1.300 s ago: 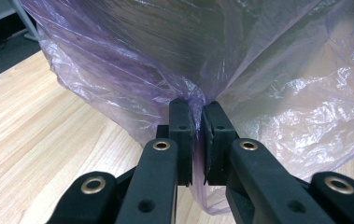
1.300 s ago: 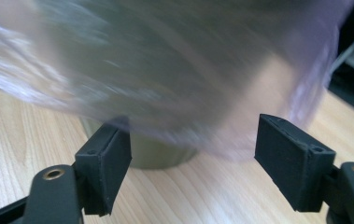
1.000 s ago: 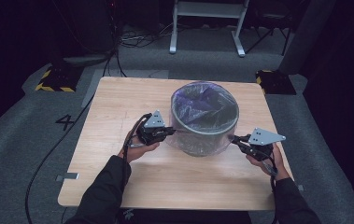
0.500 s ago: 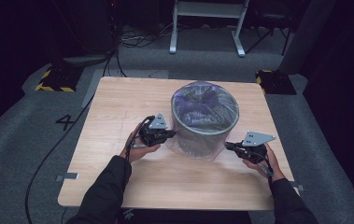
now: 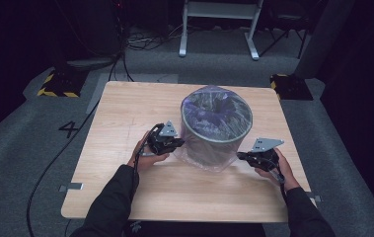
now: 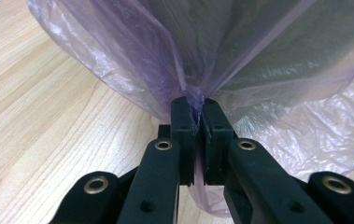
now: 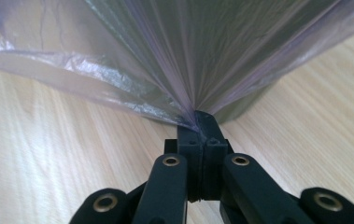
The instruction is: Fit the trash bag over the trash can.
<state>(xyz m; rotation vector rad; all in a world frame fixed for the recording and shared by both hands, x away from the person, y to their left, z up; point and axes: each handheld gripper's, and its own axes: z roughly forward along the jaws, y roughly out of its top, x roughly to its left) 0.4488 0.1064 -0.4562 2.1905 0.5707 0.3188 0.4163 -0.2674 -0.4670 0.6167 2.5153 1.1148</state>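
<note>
1. Round bin [image 5: 216, 128] stands upright on the wooden table [image 5: 125, 113], a bit right of centre and toward the far half. A translucent purple bag [image 5: 209, 160] lines it, folds over the rim and hangs down the outside wall to the tabletop.
2. Left gripper [image 5: 178, 144] sits at the bin's left side, low on the wall, jaws pointing right into the plastic. In the left gripper view its jaws are closed on a pinch of bag film [image 6: 194, 95]; the film fans up and out from the jaw tips, pulled taut.
3. Right gripper [image 5: 240, 156] is at the bin's lower right, near the base, jaws pointing left toward the bin. In the right gripper view its jaws are clamped together on a gathered fold of the bag [image 7: 184, 112]; creases radiate upward from the pinch point.
4. Bin sits between the two grippers, bag film touching both sets of jaws. Left gripper is higher up the wall than the right.
5. Person's left hand [image 5: 145, 155] and right hand [image 5: 278, 170] hold the grippers from the near edge; dark sleeves on both arms.
6. Loose bag material bunches on the table at the bin's near base, between the grippers.
</note>
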